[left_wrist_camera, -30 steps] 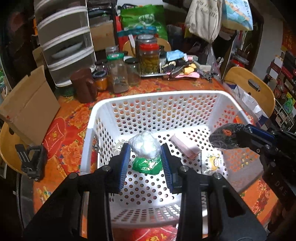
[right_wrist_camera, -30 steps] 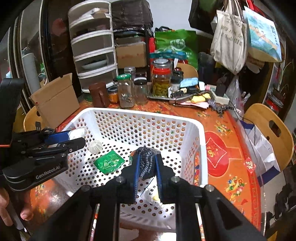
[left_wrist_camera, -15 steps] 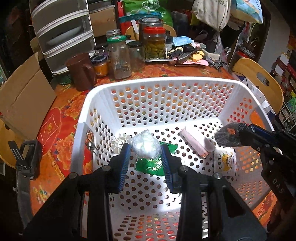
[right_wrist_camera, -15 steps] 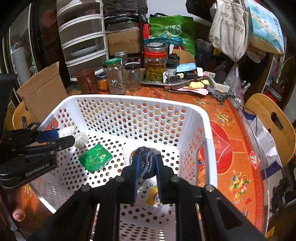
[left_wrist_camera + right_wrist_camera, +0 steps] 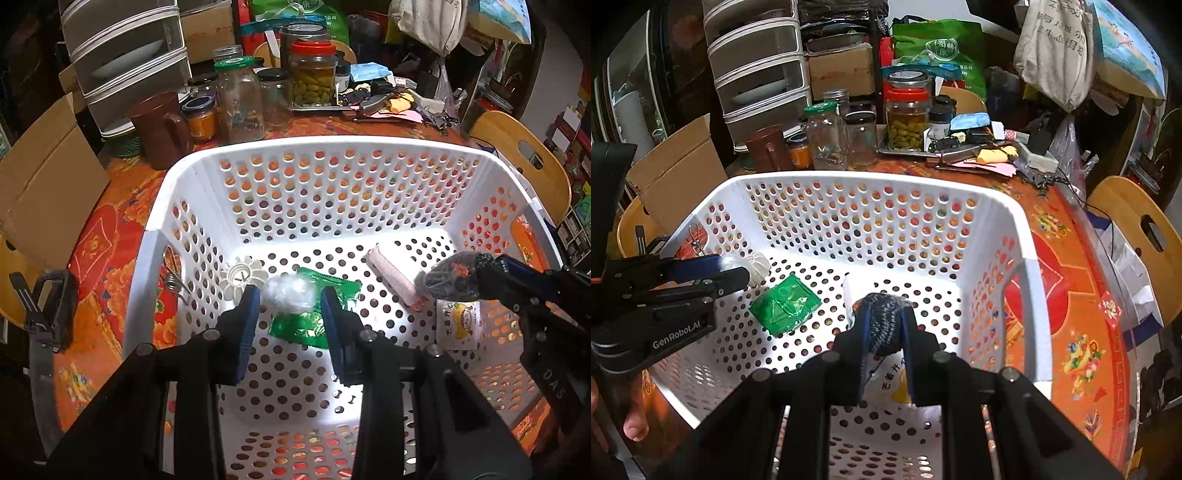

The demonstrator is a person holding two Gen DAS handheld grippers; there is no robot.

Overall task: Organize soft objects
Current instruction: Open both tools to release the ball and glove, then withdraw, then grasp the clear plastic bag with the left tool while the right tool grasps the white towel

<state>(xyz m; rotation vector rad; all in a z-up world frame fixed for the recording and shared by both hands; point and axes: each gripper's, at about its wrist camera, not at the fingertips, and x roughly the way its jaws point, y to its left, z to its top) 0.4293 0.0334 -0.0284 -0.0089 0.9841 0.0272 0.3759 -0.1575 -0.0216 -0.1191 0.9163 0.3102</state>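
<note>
We find the left gripper (image 5: 288, 301) clamped on a white plastic wad (image 5: 290, 294) and the right gripper (image 5: 884, 325) on a dark knitted bundle (image 5: 882, 319), both low inside the white basket (image 5: 332, 147); we judge either could snag on its fingers at release.

Basket (image 5: 192, 173) white perforated plastic, smooth, slight gloss. Green packet (image 5: 314, 317) shiny foil. White wad (image 5: 291, 293) in crinkly clear film. Dark bundle (image 5: 884, 321) rough knit cloth. Tabletop (image 5: 1082, 332) glossy printed oilcloth. Jars (image 5: 240, 107) clear glass. Chair (image 5: 517, 155) smooth wood. Box (image 5: 44, 184) matt cardboard.
</note>
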